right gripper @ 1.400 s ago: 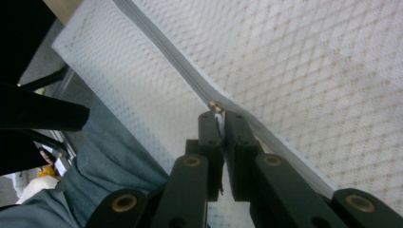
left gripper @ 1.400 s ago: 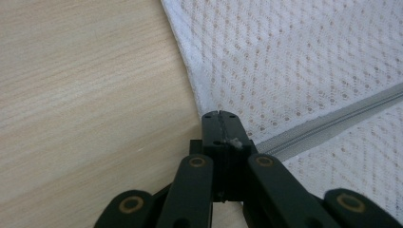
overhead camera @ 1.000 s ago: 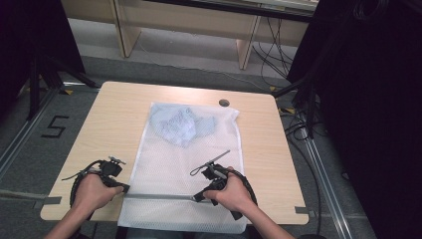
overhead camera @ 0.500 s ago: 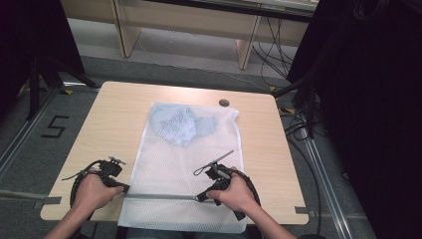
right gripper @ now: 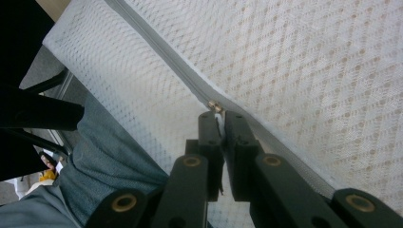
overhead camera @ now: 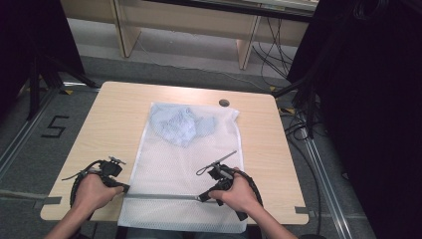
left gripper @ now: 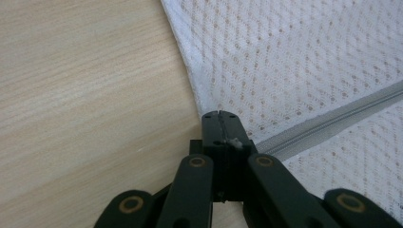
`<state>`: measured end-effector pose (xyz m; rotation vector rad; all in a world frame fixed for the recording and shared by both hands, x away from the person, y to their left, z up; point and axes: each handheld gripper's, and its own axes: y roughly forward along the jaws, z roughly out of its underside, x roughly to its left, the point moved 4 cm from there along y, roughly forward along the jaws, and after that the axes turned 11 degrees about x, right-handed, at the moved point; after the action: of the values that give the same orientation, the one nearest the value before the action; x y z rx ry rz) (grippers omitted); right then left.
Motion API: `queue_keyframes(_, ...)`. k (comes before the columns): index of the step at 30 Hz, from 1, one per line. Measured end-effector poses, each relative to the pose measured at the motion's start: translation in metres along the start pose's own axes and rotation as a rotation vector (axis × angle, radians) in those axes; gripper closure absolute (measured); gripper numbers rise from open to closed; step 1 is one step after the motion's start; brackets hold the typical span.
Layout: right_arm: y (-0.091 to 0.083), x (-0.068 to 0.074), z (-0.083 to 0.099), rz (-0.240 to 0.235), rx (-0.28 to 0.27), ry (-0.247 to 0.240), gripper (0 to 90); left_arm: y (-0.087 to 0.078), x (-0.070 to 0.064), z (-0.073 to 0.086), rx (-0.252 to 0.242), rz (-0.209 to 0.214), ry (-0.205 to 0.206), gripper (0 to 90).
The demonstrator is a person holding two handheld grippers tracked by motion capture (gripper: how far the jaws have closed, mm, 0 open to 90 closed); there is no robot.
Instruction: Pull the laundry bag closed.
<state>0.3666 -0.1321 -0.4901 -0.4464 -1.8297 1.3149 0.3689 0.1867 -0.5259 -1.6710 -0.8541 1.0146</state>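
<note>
A white mesh laundry bag (overhead camera: 189, 159) lies lengthwise on the wooden table (overhead camera: 114, 119), with a light blue garment (overhead camera: 180, 125) inside its far end. A grey zipper (overhead camera: 164, 196) runs across the near end. My left gripper (overhead camera: 124, 188) is shut on the bag's left edge, at the zipper's end (left gripper: 219, 115). My right gripper (overhead camera: 203, 197) sits farther right on the zipper line. Its jaws (right gripper: 217, 116) are pinched on the small metal zipper pull (right gripper: 215, 105). Behind the pull the zipper (right gripper: 161, 52) looks closed.
The bag's near end hangs over the table's front edge above the person's jeans-clad lap (right gripper: 95, 156). A dark round cap (overhead camera: 224, 102) sits in the table beyond the bag. Bare wood (left gripper: 85, 95) lies left of the bag.
The right hand has shifted slightly to the right along the zipper line. The left hand and the bag have stayed put.
</note>
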Motion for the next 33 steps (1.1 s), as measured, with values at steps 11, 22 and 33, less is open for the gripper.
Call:
queue_keyframes(11,-0.005,-0.003,0.005,0.004,0.007,0.005,87.0,0.0,0.0,0.0,0.001,0.001,-0.002,89.9)
queue_keyframes(22,-0.008,-0.006,0.008,-0.001,-0.001,0.011,86.9,0.0,-0.001,0.0,-0.005,0.001,-0.01,89.9)
queue_keyframes(33,-0.012,-0.011,0.014,0.006,0.005,0.026,86.9,0.0,-0.001,0.0,-0.001,-0.004,-0.009,90.0)
